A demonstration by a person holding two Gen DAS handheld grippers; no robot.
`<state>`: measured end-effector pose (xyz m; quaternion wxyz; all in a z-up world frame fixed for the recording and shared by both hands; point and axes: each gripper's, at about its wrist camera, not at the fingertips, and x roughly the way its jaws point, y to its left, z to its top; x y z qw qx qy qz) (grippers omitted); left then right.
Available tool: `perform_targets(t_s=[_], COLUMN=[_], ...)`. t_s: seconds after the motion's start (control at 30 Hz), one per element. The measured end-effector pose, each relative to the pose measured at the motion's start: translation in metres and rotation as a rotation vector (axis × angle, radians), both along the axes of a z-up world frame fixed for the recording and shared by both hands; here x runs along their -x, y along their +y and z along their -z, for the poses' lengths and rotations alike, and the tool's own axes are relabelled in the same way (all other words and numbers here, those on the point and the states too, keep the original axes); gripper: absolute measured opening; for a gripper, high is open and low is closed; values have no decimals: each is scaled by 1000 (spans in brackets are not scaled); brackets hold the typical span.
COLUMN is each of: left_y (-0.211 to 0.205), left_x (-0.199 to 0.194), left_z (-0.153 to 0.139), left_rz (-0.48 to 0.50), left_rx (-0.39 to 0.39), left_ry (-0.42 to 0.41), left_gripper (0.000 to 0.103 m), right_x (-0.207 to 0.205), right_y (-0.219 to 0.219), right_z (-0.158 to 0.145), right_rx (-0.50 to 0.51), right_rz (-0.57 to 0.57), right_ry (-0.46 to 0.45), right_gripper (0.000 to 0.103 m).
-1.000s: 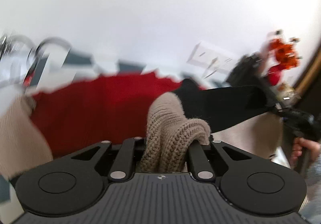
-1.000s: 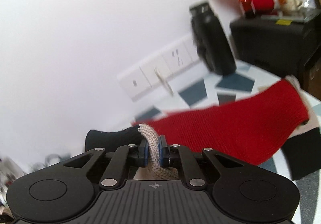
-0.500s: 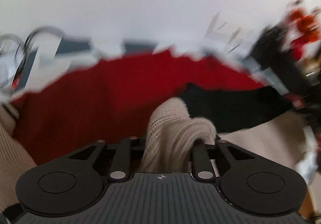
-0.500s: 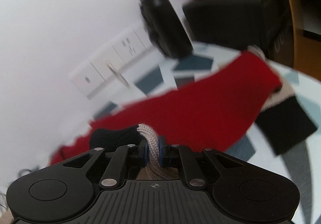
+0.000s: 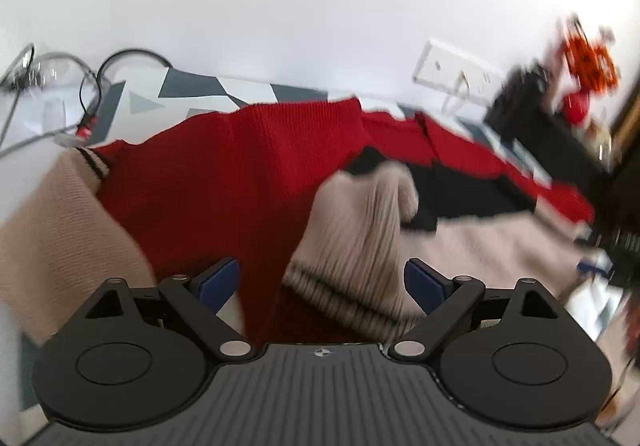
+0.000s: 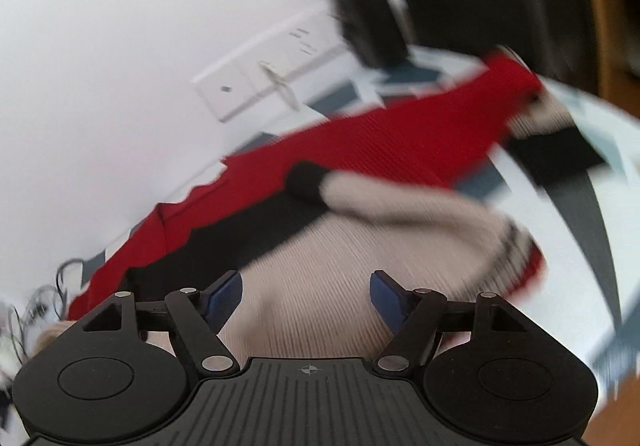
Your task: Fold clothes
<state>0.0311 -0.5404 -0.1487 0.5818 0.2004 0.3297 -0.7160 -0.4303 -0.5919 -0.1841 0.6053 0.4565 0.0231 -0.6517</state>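
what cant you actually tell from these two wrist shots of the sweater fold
- Sweater: its full outline. In the left wrist view the left gripper body covers the near hem.
- Right gripper, right wrist view: motion blur smears the beige panel, so fold lines are unreadable.
- Orange object, left wrist view: too blurred to identify.
- Wall outlets: markings too blurred.

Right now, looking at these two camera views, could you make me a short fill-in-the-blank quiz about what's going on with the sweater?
1. Both the left gripper and the right gripper have their jaws ____.
2. The sweater is red, black and ____.
3. It lies on a tablecloth with a ____ pattern.
4. The wall behind is ____.

Missing words: open; beige; geometric; white
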Motion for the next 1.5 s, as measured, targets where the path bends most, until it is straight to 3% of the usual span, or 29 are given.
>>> perform_targets(t_s=[0.1,0.33,0.5,0.6,0.8,0.9,1.1,1.13,1.17,1.2,1.37,1.5], left_y=[10,15,17,19,24,25,17,17,17,17,30,35], left_x=[8,17,24,27,21,22,25,26,26,27,4,-18], left_z=[14,33,37,39,36,36,34,34,33,30,-1,0], left_rz=[56,31,57,78,97,115,127,132,144,157,152,122], left_rx=[-18,15,31,38,38,45,29,28,26,24,35,-21], left_ry=[-76,-105,-160,-194,-181,-177,-175,-181,-186,-193,-163,-67], left_gripper=[91,91,91,68,67,57,51,48,35,19,13,14], right_x=[5,3,-5,-4,6,7,7,5,5,5,26,37], right_y=[6,6,4,5,14,14,-2,-6,-9,-11,-3,-4], right_z=[10,26,27,29,36,42,45,45,45,44,21,22], right_rx=[-49,-117,-157,-188,-249,-248,-204,-201,-202,-202,-33,-30], right_rz=[33,106,123,160,255,267,316,327,339,351,420,437], right_ry=[-45,-140,-156,-195,-300,-323,-300,-296,-292,-287,-304,-291], right_gripper=[66,68,70,69,68,66,64,62,45,15,15,15])
